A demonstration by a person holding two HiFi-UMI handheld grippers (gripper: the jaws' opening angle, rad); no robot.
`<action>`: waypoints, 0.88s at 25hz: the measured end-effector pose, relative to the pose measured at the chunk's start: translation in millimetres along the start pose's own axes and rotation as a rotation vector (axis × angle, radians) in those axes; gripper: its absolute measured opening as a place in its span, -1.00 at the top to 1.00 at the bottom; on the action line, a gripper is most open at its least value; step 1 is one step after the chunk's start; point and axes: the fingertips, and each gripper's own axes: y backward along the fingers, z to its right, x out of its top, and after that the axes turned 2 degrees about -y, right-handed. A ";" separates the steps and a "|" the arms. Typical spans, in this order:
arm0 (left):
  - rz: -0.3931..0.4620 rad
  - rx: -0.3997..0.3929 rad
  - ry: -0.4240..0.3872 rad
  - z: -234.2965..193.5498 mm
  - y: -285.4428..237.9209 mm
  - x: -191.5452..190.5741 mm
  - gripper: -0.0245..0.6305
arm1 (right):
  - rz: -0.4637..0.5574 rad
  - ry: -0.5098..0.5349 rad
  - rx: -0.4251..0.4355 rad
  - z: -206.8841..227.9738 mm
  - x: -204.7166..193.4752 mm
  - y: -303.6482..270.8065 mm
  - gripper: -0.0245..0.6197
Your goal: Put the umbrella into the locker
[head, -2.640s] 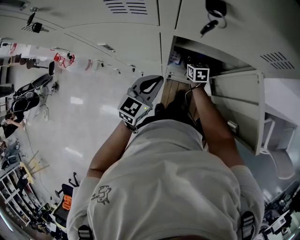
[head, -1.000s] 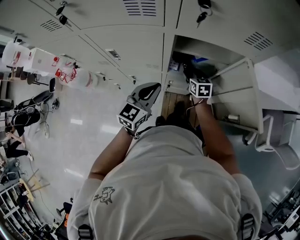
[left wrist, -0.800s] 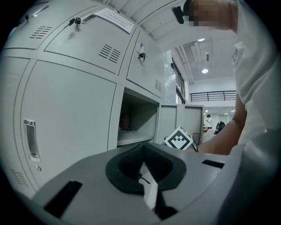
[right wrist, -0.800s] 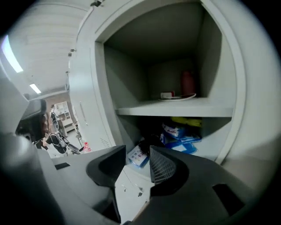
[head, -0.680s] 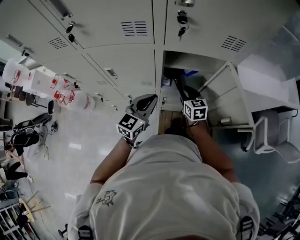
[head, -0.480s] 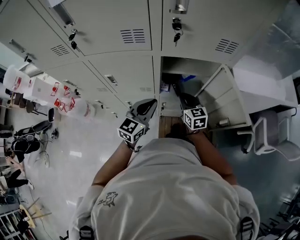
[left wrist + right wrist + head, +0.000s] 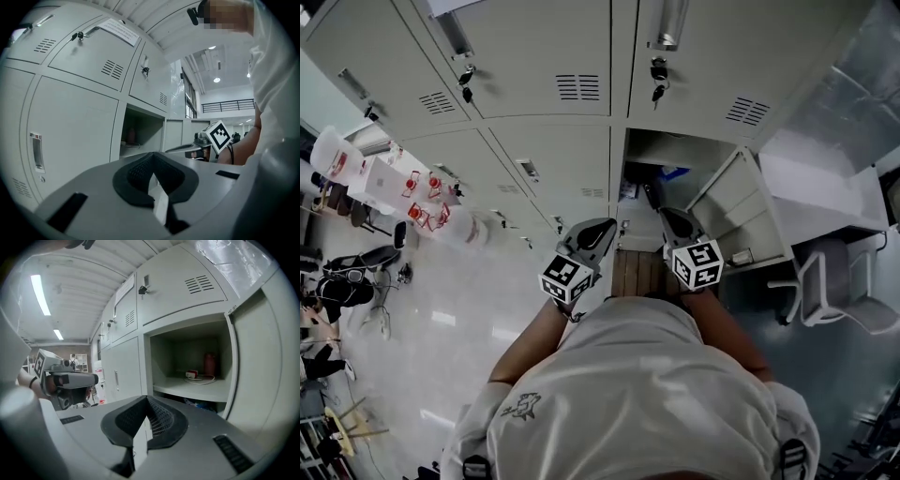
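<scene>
While held up side by side before smooth grey metal lockers, both clenched tight with nothing between the jaws: left gripper point(image 7: 151, 176), right gripper point(image 7: 146, 417). Dark, bumpy rubber pads pressed together into a pointy V on each. Just ahead of the right one, an open locker point(image 7: 161, 362) — boxy and hollow, with its flat door point(image 7: 262, 371) swung out to the side. On its pale shelf point(image 7: 211, 391): a red bottle point(image 7: 209, 363) standing up, plus a small white and red thing point(image 7: 191, 374) with a thin looping cord. Can't pick out the umbrella for sure — only something blue and dark point(image 7: 200, 404) tucked under the shelf, inside the same locker. Other doors all around closed, with little slotted vents point(image 7: 581, 87) and keys point(image 7: 656, 92) hanging from round locks.
</scene>
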 end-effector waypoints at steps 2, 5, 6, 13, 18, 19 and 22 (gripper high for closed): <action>0.007 0.020 -0.002 2.7 3.2 2.6 0.89 | 0.000 0.013 0.020 -1.9 1.4 4.4 0.80; 0.010 0.044 -0.007 9.9 7.6 7.9 0.89 | 0.008 0.013 0.043 -3.9 4.0 15.8 0.80; 0.009 0.052 -0.009 13.2 7.4 9.6 0.89 | 0.016 0.017 0.050 -3.9 6.1 20.6 0.80; -0.004 0.076 0.000 68.4 -2.6 16.1 0.89 | 0.023 0.004 0.129 -11.3 -3.6 73.3 0.80; -0.013 0.090 0.002 118.9 -6.3 11.7 0.89 | 0.030 0.016 0.194 -26.8 -16.2 121.2 0.80; -0.016 0.096 0.004 129.9 -5.4 10.2 0.89 | 0.030 0.011 0.204 -28.7 -20.1 131.2 0.80; -0.024 0.105 0.009 166.0 -1.4 6.6 0.89 | 0.028 0.001 0.229 -31.5 -30.4 162.0 0.80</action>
